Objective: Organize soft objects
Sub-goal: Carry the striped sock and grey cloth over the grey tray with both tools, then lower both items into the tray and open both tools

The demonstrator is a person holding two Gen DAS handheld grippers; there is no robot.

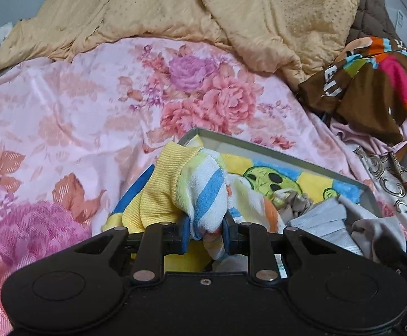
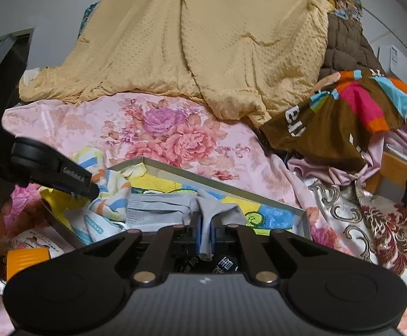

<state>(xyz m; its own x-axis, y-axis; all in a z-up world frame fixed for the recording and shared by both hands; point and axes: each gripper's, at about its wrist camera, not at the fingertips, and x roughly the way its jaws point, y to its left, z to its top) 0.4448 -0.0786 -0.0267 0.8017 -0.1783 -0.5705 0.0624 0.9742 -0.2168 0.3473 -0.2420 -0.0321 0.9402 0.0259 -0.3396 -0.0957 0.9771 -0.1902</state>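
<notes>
Right gripper [image 2: 206,231] is clamped tight on a thin grey cloth [image 2: 207,212] over the grey tray [image 2: 217,178]. At the tray's left end, the left gripper [image 2: 93,189] pinches a striped towel [image 2: 111,193]; floral bedsheet [image 2: 91,123] underneath.

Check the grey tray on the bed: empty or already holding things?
Holding things. The grey tray has a cartoon-print towel lining it, with a folded grey cloth and a striped garment on top.
</notes>
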